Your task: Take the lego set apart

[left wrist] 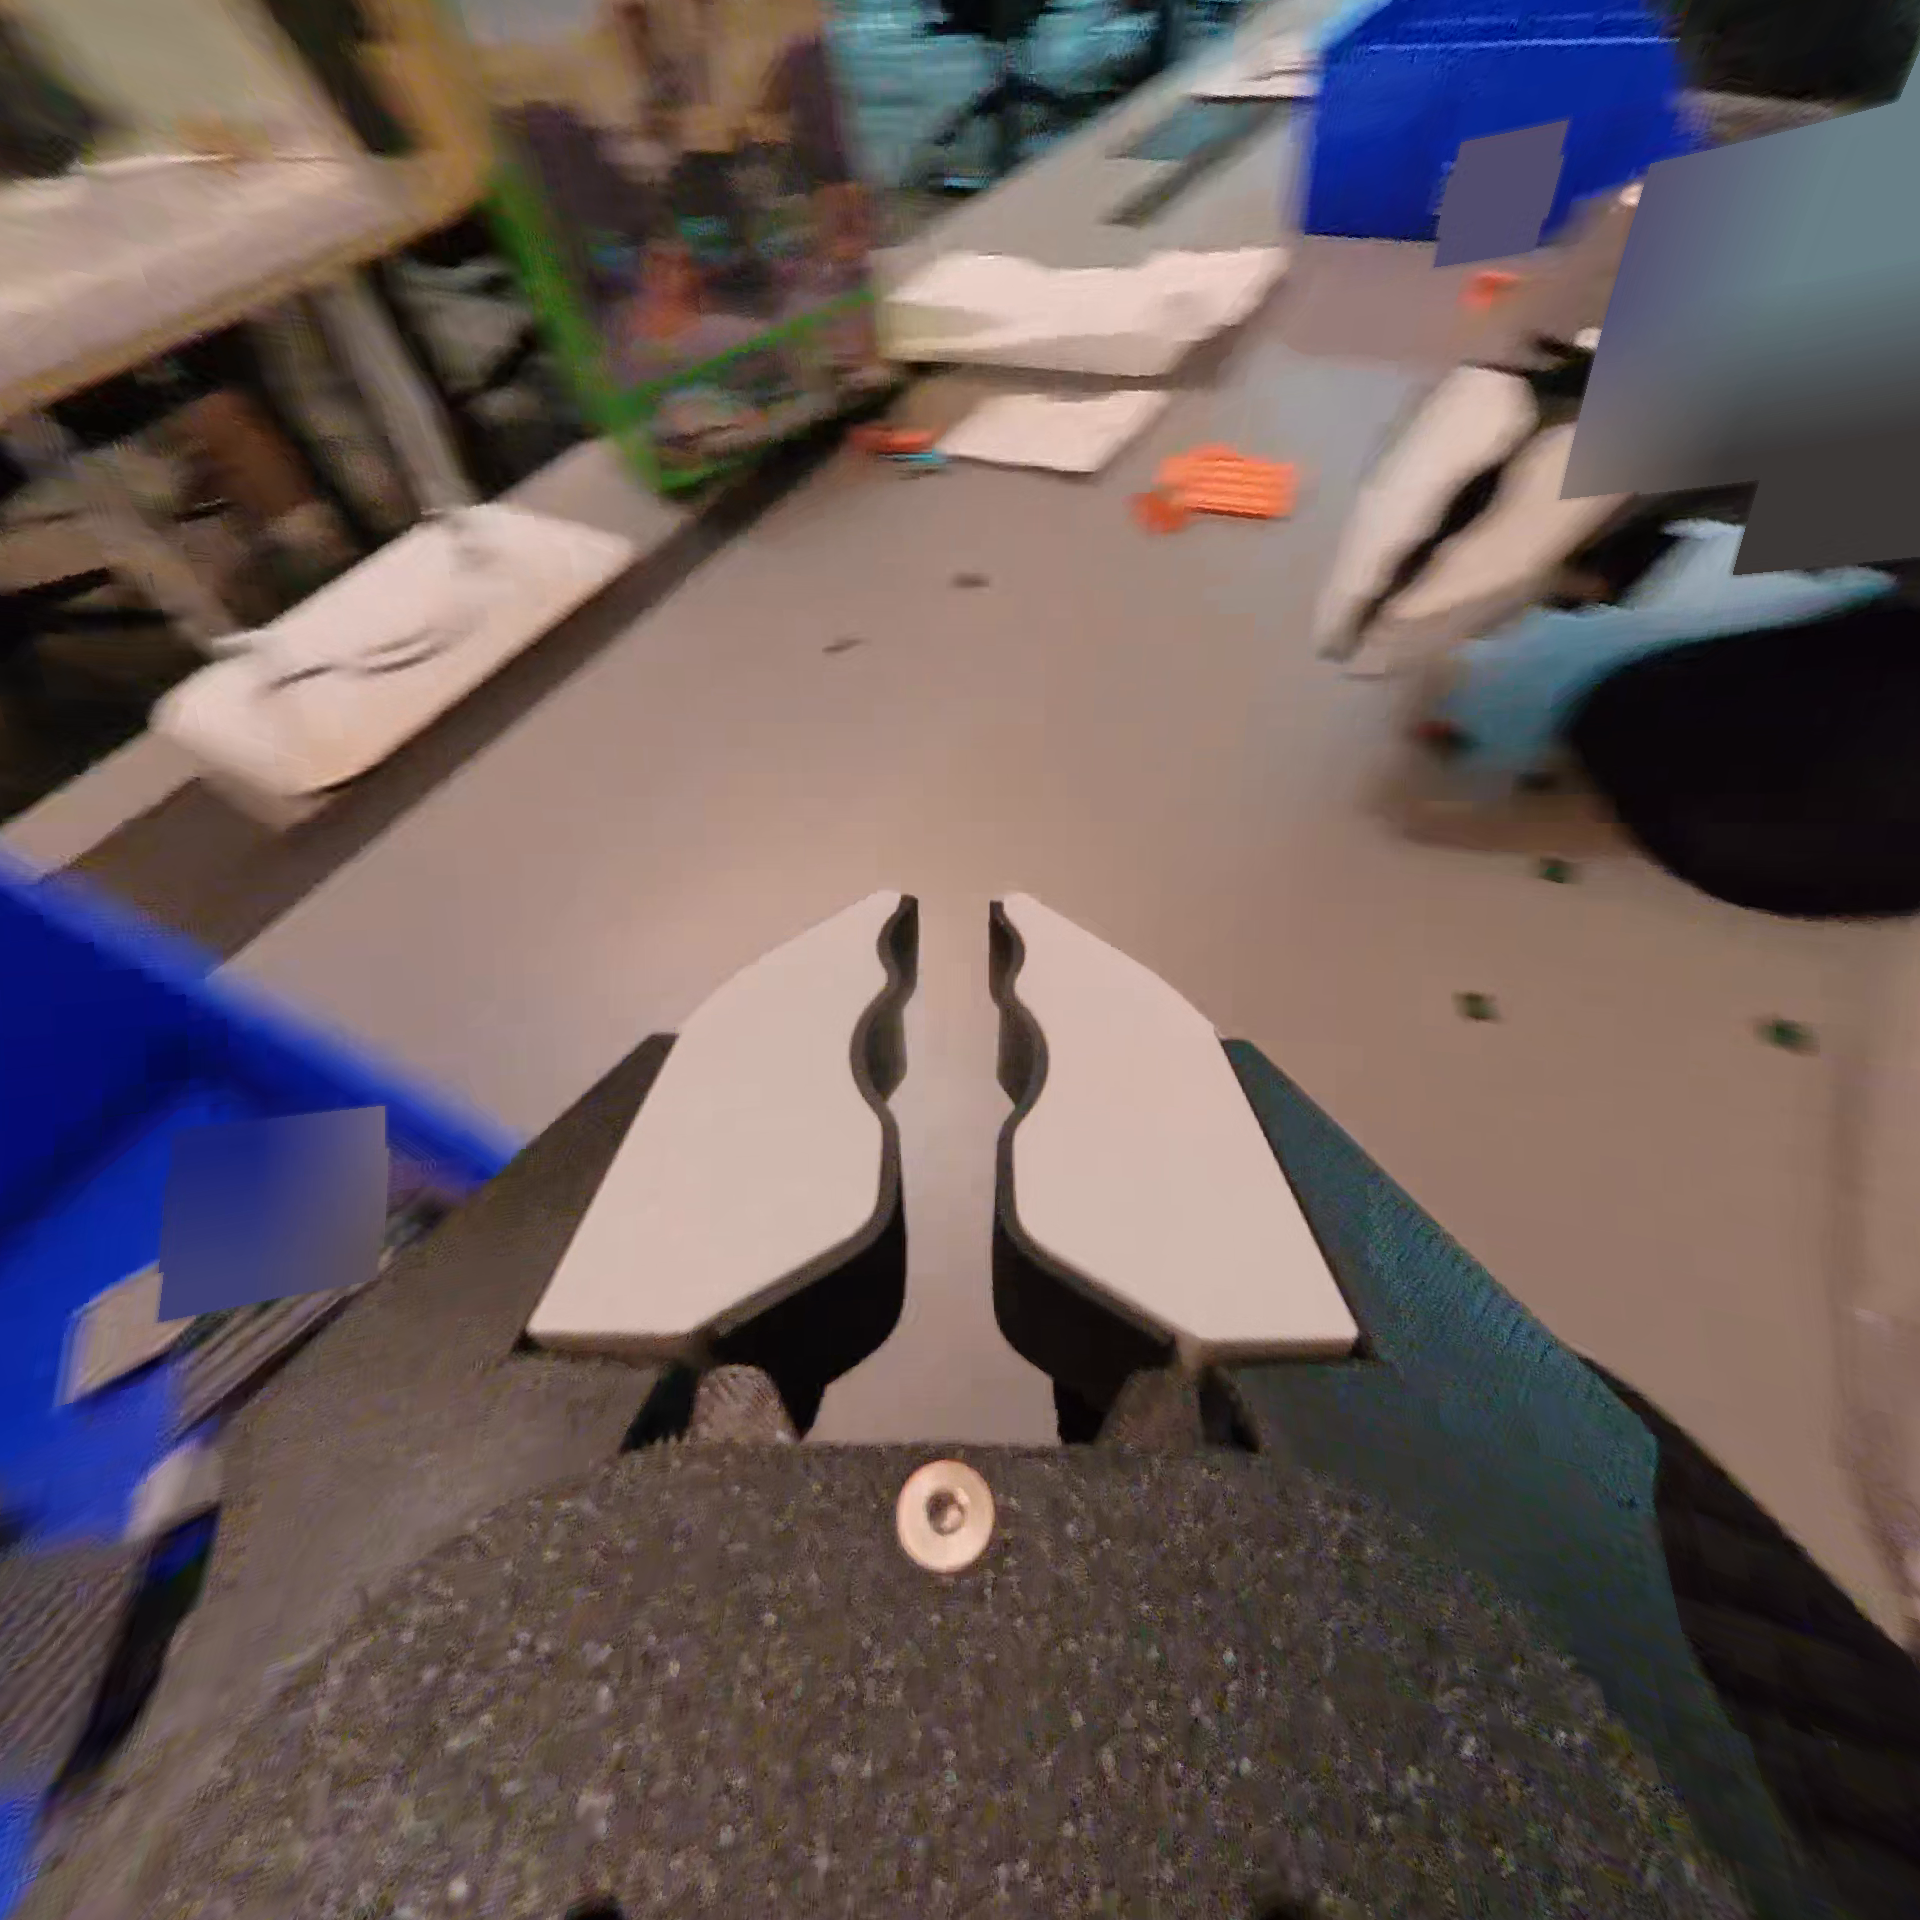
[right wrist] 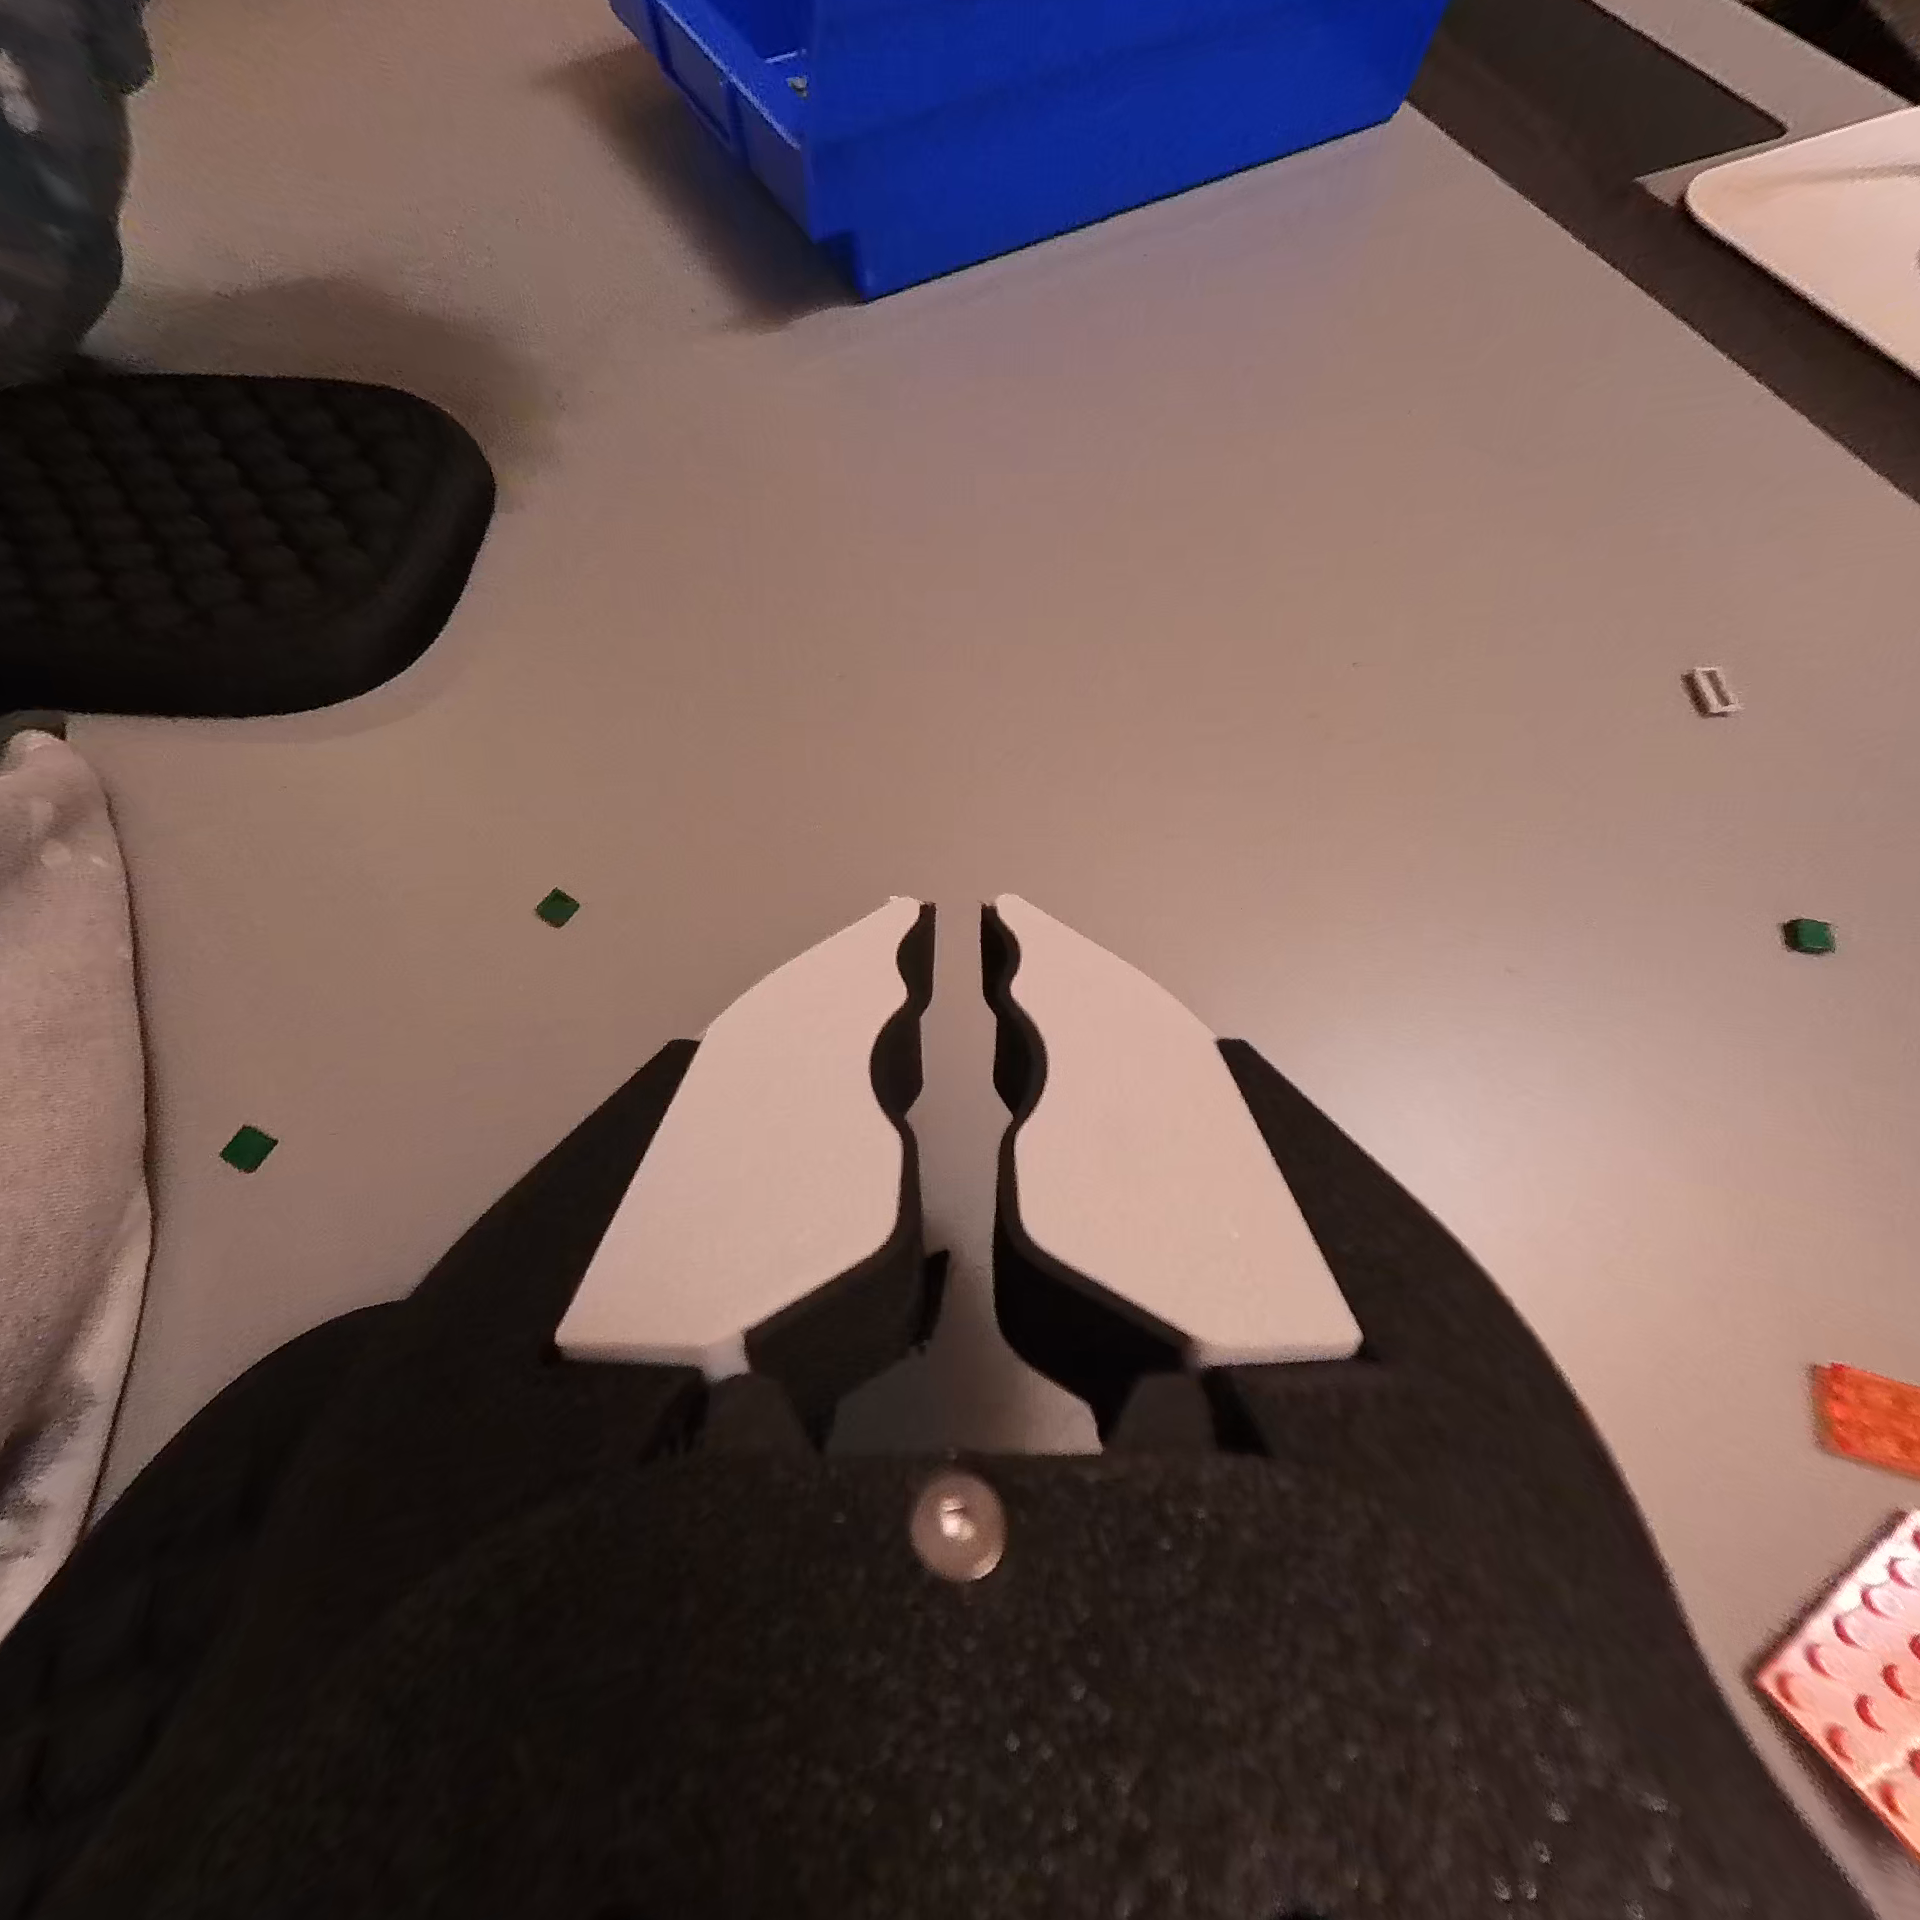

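Both grippers empty over the table

Left gripper [left wrist: 953, 909] and right gripper [right wrist: 957, 914] hover with fingers slightly parted, grasping nothing; orange lego plates [right wrist: 1870, 1434] lie at the right edge (presumably awaiting pickup), green tiles [right wrist: 558, 907] scattered loose.

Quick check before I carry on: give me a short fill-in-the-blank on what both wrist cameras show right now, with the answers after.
1. The right gripper holds ____ between its fingers.
2. The small loose tiles scattered on the grey table are ____ in colour.
3. The bin beyond the right gripper is ____.
4. The studded plates at the right edge of the right wrist view are ____.

Answers: nothing; green; blue; orange
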Demonstrator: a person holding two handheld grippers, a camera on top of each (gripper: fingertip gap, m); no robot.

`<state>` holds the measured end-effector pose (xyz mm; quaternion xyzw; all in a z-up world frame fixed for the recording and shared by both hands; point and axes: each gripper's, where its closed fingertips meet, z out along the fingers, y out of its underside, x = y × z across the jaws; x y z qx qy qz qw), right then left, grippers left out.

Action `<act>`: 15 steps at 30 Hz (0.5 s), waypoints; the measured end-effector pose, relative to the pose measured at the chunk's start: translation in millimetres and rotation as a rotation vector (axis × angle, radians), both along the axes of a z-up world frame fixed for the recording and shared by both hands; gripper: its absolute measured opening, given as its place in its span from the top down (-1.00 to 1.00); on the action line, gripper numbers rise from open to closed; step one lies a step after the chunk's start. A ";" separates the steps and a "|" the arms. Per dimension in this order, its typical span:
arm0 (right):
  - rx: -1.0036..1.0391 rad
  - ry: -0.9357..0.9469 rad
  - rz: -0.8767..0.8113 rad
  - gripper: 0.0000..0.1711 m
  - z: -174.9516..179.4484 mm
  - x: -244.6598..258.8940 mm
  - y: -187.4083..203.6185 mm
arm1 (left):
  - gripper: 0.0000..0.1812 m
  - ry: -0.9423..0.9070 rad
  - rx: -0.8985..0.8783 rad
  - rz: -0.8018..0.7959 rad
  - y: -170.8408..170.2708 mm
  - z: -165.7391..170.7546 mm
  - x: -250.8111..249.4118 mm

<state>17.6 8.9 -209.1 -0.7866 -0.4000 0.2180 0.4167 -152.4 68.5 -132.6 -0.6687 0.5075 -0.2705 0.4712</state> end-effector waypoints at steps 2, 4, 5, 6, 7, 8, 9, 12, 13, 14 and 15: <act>0.022 -0.018 -0.009 0.91 2.7 3.4 -0.2 | 0.85 0.055 -0.021 -0.191 -38.7 -18.8 30.7; 0.047 -0.039 -0.025 0.91 6.0 11.5 0.1 | 0.85 0.128 -0.056 -0.355 -73.1 -43.8 53.9; 0.053 -0.043 -0.036 0.91 8.3 17.0 0.3 | 0.84 0.169 -0.082 -0.424 -88.3 -57.5 62.6; 0.056 -0.039 -0.048 0.91 10.8 22.9 0.3 | 0.84 0.214 -0.106 -0.480 -101.3 -71.4 69.3; 0.053 -0.030 -0.050 0.91 13.3 28.1 -1.3 | 0.83 0.263 -0.125 -0.527 -112.6 -85.1 74.2; 0.043 -0.022 -0.031 0.91 14.8 31.8 -6.0 | 0.83 0.313 -0.132 -0.564 -121.4 -97.8 77.6; 0.034 -0.021 0.005 0.92 15.2 33.8 -13.1 | 0.83 0.359 -0.126 -0.583 -126.3 -109.5 80.3; 0.052 -0.076 0.118 0.92 10.9 37.4 -36.3 | 0.81 0.473 -0.086 -0.596 -128.8 -134.4 84.6; 0.043 -0.104 0.142 0.92 6.5 39.2 -42.8 | 0.80 0.446 -0.102 -0.611 -132.6 -131.6 88.8; 0.030 -0.129 0.153 0.92 1.8 41.6 -47.4 | 0.79 0.457 -0.109 -0.618 -133.4 -132.6 89.8; 0.016 -0.147 0.159 0.91 -2.7 44.0 -50.7 | 0.79 0.472 -0.097 -0.621 -132.2 -134.0 90.8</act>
